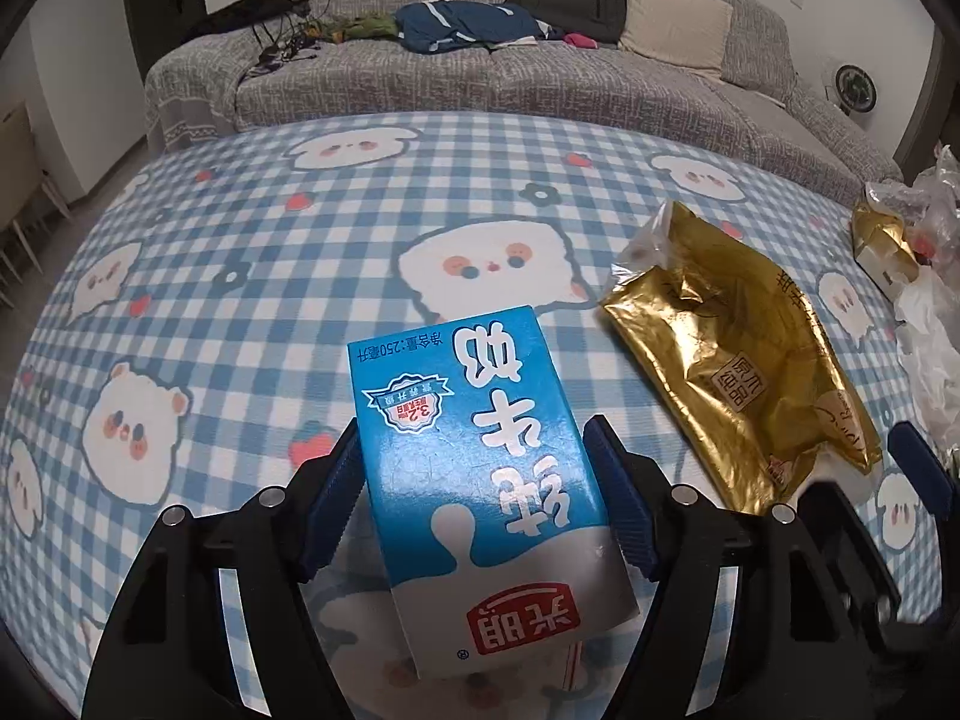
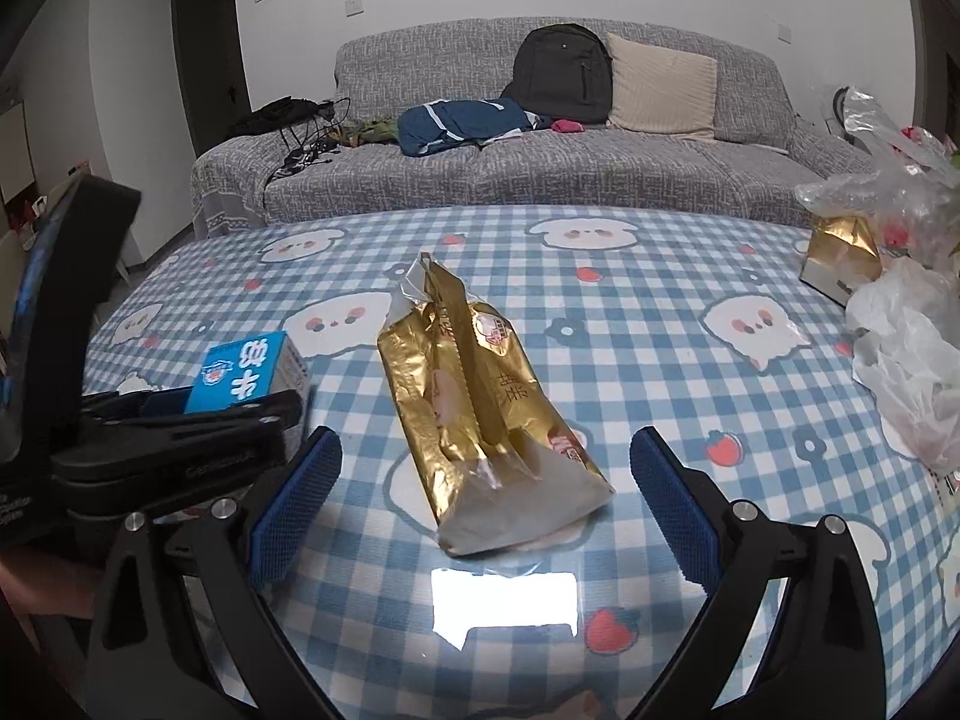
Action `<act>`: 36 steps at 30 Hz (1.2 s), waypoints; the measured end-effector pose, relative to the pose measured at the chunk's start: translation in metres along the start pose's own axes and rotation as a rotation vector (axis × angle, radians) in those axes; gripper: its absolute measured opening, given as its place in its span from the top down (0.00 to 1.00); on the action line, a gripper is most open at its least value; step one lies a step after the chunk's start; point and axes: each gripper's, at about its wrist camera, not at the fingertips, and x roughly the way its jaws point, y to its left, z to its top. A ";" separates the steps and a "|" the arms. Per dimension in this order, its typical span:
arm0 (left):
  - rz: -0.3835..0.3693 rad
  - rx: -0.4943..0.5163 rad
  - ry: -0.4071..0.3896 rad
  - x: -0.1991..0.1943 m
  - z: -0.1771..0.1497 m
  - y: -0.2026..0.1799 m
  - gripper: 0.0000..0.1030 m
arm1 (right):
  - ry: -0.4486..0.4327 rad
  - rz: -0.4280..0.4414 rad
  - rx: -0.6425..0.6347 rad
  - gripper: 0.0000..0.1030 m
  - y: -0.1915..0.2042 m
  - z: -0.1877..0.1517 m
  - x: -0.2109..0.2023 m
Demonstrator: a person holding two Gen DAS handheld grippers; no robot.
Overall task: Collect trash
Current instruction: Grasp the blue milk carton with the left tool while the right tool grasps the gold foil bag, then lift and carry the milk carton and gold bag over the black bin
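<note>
A blue and white milk carton (image 1: 474, 468) lies flat on the checked tablecloth (image 1: 252, 312). My left gripper (image 1: 475, 426) straddles it, a blue pad close to each long side, and I see no firm press. Seen from the right wrist, that carton (image 2: 246, 375) sticks out past the left gripper's black fingers (image 2: 180, 420). A crumpled gold foil bag (image 2: 480, 414) lies in front of my right gripper (image 2: 485, 438), whose jaws stand wide open on either side of the bag's near end without touching it. The same gold bag (image 1: 738, 360) lies to the right of the carton.
A second gold packet (image 2: 840, 252) and crumpled clear and white plastic bags (image 2: 906, 360) sit at the table's right edge. Beyond the table stands a grey sofa (image 2: 540, 174) with a backpack, a cushion and clothes. A lamp's glare (image 2: 504, 606) shines on the cloth.
</note>
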 end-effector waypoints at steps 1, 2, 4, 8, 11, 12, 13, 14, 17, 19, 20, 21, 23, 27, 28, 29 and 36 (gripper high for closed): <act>0.007 0.007 -0.004 -0.004 -0.003 0.006 0.32 | 0.007 -0.008 -0.014 0.16 0.004 0.002 0.004; 0.015 0.009 -0.010 -0.008 -0.007 0.012 0.32 | 0.015 -0.016 -0.026 0.17 0.007 0.004 0.008; 0.028 -0.002 -0.011 -0.012 -0.014 0.026 0.32 | 0.037 -0.025 -0.026 0.23 0.009 0.007 0.017; 0.027 -0.004 0.003 -0.012 -0.022 0.039 0.32 | 0.093 -0.060 -0.040 0.35 0.012 0.006 0.034; 0.023 0.000 -0.001 -0.016 -0.025 0.042 0.32 | 0.121 -0.073 -0.034 0.49 0.013 0.005 0.038; 0.021 -0.001 -0.003 -0.018 -0.025 0.043 0.32 | 0.133 -0.071 -0.028 0.59 0.012 0.005 0.040; 0.018 -0.002 -0.005 -0.019 -0.025 0.044 0.32 | 0.148 -0.069 -0.024 0.62 0.012 0.004 0.042; 0.016 -0.001 -0.006 -0.020 -0.025 0.044 0.32 | 0.165 -0.068 -0.017 0.64 0.011 0.002 0.044; 0.010 0.000 -0.006 -0.021 -0.027 0.045 0.32 | 0.201 -0.063 0.010 0.82 0.008 -0.002 0.049; 0.005 0.000 -0.005 -0.022 -0.028 0.046 0.32 | 0.211 -0.067 0.019 0.88 0.007 -0.003 0.049; 0.003 -0.002 -0.006 -0.023 -0.029 0.047 0.32 | 0.209 -0.076 0.018 0.88 0.007 -0.004 0.047; 0.001 -0.003 -0.008 -0.024 -0.028 0.048 0.32 | 0.208 -0.077 0.016 0.88 0.008 -0.005 0.045; -0.003 -0.010 -0.013 -0.027 -0.030 0.051 0.32 | 0.207 -0.078 0.015 0.88 0.008 -0.005 0.040; -0.015 -0.012 -0.014 -0.031 -0.033 0.052 0.32 | 0.191 -0.089 0.007 0.89 0.008 -0.007 0.027; -0.017 -0.010 -0.015 -0.032 -0.034 0.051 0.32 | 0.187 -0.092 0.007 0.89 0.008 -0.008 0.023; -0.019 -0.005 -0.016 -0.033 -0.035 0.050 0.32 | 0.183 -0.094 0.006 0.89 0.008 -0.008 0.020; -0.042 0.009 -0.024 -0.043 -0.043 0.042 0.32 | 0.162 -0.109 0.006 0.89 0.007 -0.015 -0.001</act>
